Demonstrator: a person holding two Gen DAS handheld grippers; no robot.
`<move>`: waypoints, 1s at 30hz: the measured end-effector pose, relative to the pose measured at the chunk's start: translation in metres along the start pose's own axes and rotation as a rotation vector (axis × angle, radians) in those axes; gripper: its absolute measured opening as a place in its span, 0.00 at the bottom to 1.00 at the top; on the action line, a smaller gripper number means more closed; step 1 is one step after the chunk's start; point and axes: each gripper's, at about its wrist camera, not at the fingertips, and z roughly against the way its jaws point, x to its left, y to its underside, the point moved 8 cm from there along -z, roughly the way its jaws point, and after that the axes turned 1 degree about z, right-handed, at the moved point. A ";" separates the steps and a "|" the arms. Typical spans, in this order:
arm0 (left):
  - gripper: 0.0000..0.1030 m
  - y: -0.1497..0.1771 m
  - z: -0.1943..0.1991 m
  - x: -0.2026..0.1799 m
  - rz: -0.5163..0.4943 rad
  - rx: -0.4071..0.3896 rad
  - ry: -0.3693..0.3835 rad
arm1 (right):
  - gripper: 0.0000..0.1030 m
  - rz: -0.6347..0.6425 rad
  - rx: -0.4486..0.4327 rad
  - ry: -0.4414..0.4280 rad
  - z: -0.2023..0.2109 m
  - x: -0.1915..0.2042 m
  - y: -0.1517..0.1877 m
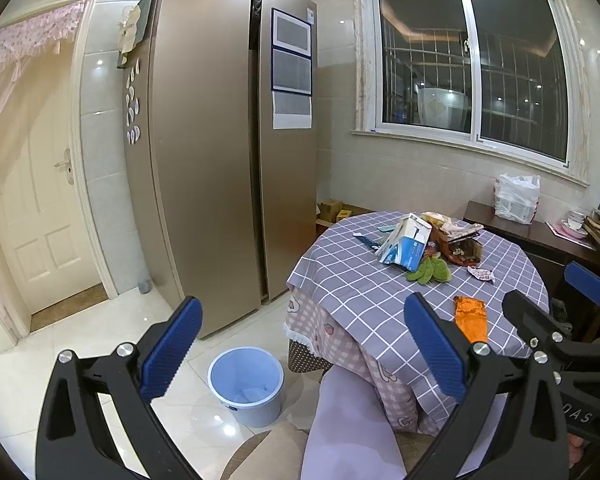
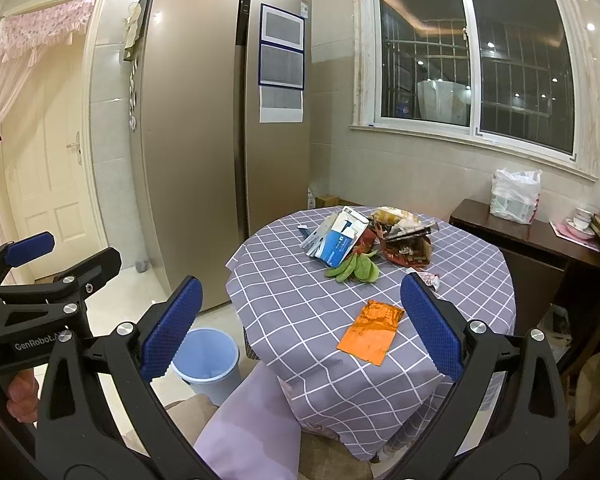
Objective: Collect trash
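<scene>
Both tongs released and empty, left tongs (image 1: pixel 304 354), right tongs (image 2: pixel 300 328), orange wrapper (image 2: pixel 371 331) part-hidden in left view

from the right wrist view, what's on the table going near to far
orange wrapper → small white-red wrapper → green leaves → blue-white box → snack bags

Lilac-grey tablecloth (image 2: pixel 300 304) with white grid check, over pink checked underlayer (image 1: pixel 340 344); bright orange foil wrapper (image 2: pixel 370 330), green leaves (image 2: pixel 354 268), blue-and-white carton (image 2: pixel 340 240), red-brown crumpled packets (image 2: pixel 408 246). Pale blue bin (image 1: pixel 246 386) on glossy cream floor tiles (image 1: pixel 80 344); bronze-gold fridge (image 2: pixel 196 140). Black gripper frames with blue ribbed pads (image 1: pixel 172 348), pink frilled curtain (image 2: pixel 44 28), dark brown sideboard (image 2: pixel 512 232), white plastic bag (image 2: pixel 514 196).
</scene>
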 end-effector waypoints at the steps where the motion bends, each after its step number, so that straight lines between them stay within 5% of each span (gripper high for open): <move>1: 0.96 0.000 -0.001 0.001 0.002 0.004 0.001 | 0.95 0.001 0.000 0.001 0.000 0.000 0.000; 30: 0.96 0.009 -0.005 -0.006 0.009 0.017 -0.016 | 0.95 0.005 0.006 0.015 0.002 -0.004 -0.001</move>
